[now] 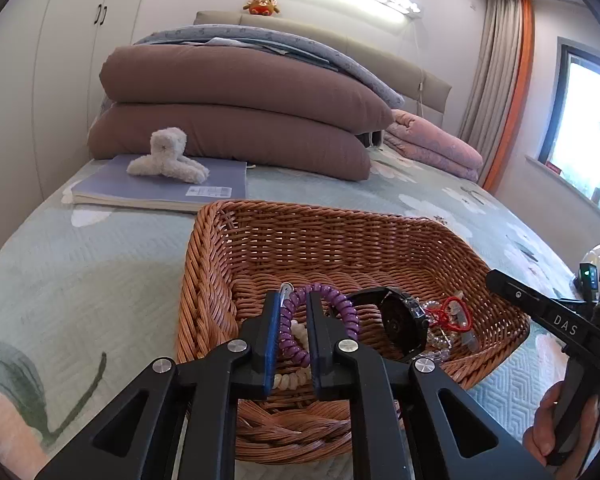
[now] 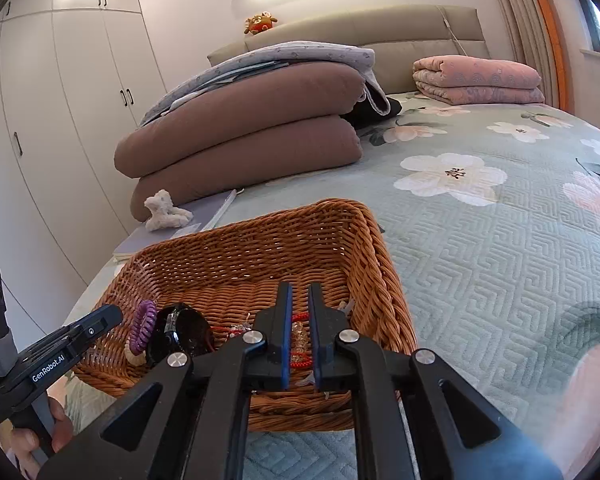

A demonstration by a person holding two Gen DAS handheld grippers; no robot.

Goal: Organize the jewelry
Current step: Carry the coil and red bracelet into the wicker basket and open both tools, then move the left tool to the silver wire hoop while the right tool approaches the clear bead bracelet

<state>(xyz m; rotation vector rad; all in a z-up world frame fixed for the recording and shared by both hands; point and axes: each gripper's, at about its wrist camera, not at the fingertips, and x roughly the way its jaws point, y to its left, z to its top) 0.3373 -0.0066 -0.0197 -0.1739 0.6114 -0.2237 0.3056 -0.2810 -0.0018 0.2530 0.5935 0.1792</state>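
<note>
Both grippers tilt downward into the wicker basket [image 1: 380, 248] that sits on the bed [image 2: 500, 264]. The left gripper [image 1: 294, 300] comes in over the near rim, and its fingers [image 1: 274, 320] stand at a narrow gap around a purple coil bracelet [image 1: 340, 304]; one side of the coil runs up between the blue pads, though whether the pads press on it I cannot tell. A cream bead bracelet [image 1: 290, 378] lies beneath, on the basket floor.

Just beside the coil lies a black watch [image 1: 400, 320], and past it a tangle of red cord [image 1: 448, 316] with clear beads.

Over to the right gripper [image 2: 300, 292], also reaching over the near rim. Its fingers [image 2: 285, 320] are nearly together, with only a slim gap, and the red cord and pale beads show in that gap, low on the basket floor. Pinched or merely framed? Cannot tell.

In the right wrist view, a hand [image 2: 40, 432] grips the left tool's handle at lower left. In the left wrist view, the other hand [image 1: 556, 424] holds the right tool at the far right edge.
</note>
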